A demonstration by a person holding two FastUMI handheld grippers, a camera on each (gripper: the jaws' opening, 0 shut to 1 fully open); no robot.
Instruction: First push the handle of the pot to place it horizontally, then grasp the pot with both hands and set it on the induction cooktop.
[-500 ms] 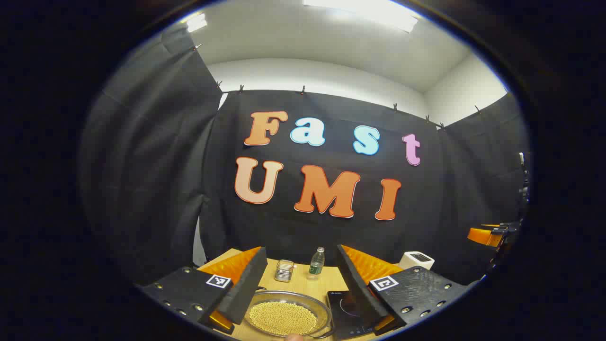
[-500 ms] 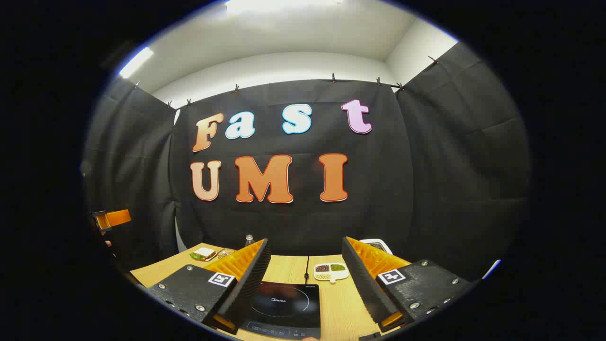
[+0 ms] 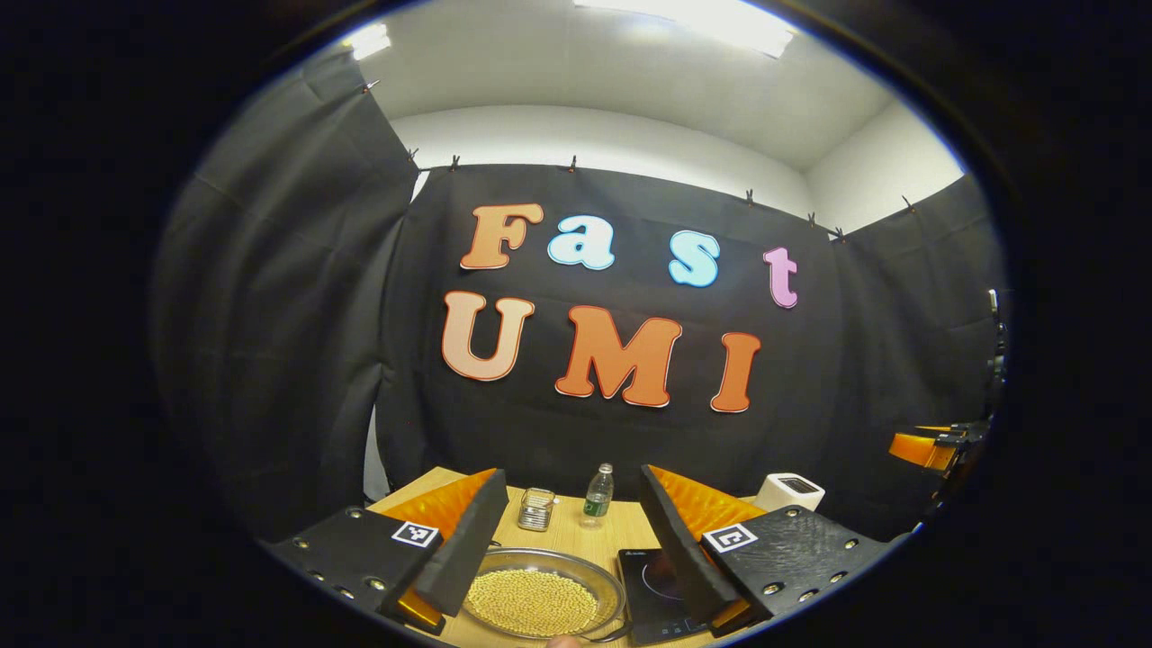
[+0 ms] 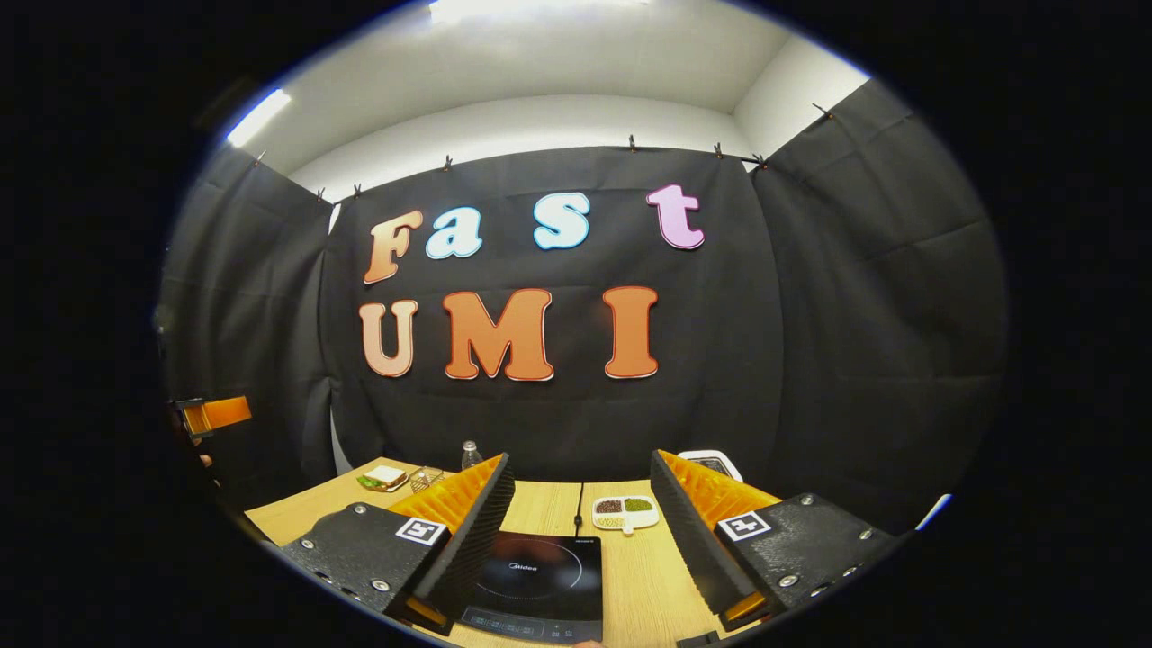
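— So where is the pot right now?

— Low in the left gripper view, on the tabletop near its front edge, with a load of small yellow beads inside. It lies just ahead of the left gripper and below it, framed between that gripper's two fingers but touched by neither.

— And the cooktop?

— The induction cooktop sits just beside the pot, toward the right-hand side of the table. In the right gripper view it lies directly ahead and beneath the right gripper.

— Are the tools holding anything?

— No. Both stand spread wide and empty, above the table.

— Which way does the handle run?

— Hard to say. A thin dark curve shows at the pot's near rim toward the cooktop, at the very bottom of the left gripper view, and that may be the handle; its long axis is cut off there, so I cannot tell its direction.

— Who should push, then?

— My guess is the left gripper, being the nearer one, must drop and come toward the near rim. The right is lined up over the cooktop, not the pot.

— Anything else about?

— A bottle and a small metal rack toward the far edge, a white appliance at the far right corner, well apart from the pot
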